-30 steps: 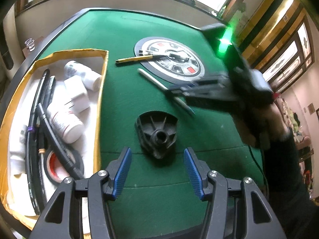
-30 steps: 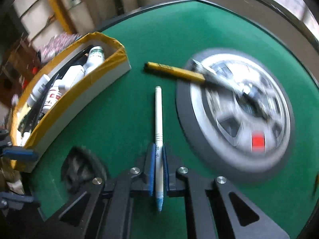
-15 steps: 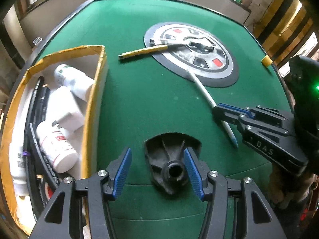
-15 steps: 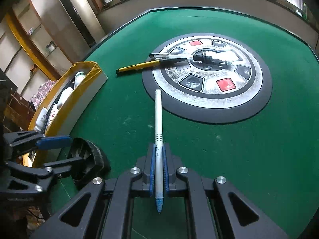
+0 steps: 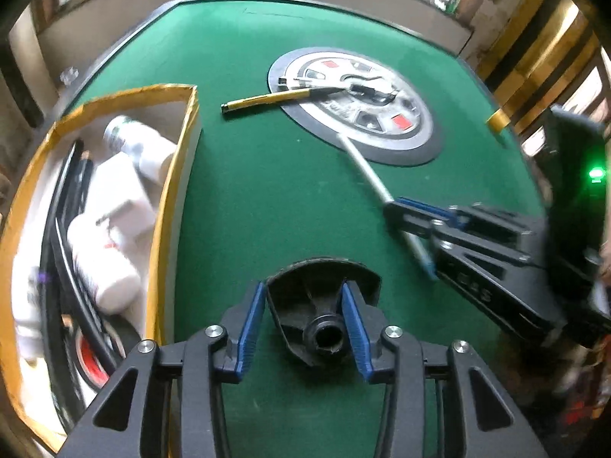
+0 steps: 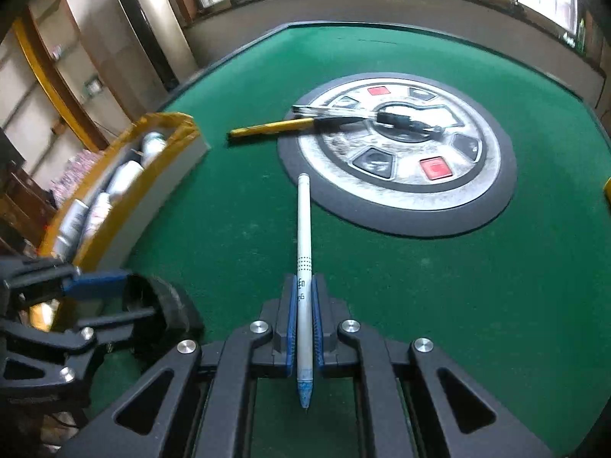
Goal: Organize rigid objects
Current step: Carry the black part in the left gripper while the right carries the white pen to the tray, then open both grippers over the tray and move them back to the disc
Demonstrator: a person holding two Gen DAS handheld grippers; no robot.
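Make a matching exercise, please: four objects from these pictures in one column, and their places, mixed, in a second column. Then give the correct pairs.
Objects
1. white pen
2. black ribbed plastic part
3. yellow pen
4. white bottles

Places
A. inside the yellow-edged box
B. between the blue pads of the left gripper
C. lying on the green felt, one end on the round panel
D. clamped in the right gripper

Pairs: 1-D, 2-B, 3-C, 4-A
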